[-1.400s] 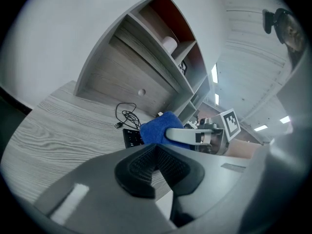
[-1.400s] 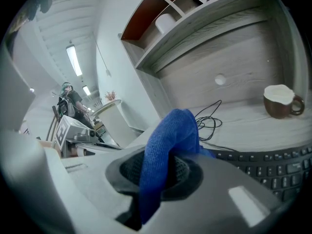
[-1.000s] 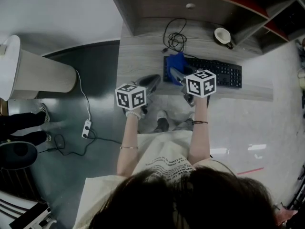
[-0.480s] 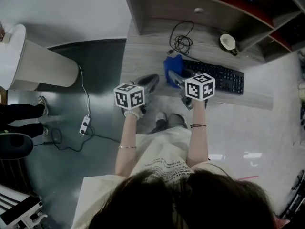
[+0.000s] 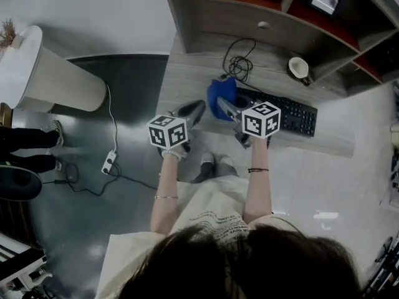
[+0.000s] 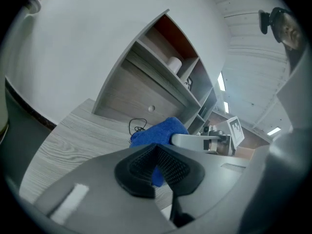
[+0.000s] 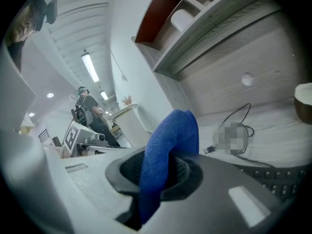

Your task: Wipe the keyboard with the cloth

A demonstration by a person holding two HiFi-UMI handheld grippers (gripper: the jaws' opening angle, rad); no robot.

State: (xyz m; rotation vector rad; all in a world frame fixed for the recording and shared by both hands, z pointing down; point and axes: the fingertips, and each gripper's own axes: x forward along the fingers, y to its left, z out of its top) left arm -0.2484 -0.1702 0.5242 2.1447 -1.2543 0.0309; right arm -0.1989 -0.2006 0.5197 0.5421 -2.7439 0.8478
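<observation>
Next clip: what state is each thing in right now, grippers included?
right gripper: shut on the blue cloth.
blue cloth: bunched, at the left end of the keyboard.
keyboard: flat on the desk, left end hidden by the cloth.
left gripper: shut, empty, left of the cloth.
cable: loosely coiled behind the keyboard.
cup: upright on the desk.

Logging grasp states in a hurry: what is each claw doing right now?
Left claw: closed, holding nothing.
Right claw: closed on the blue cloth.
</observation>
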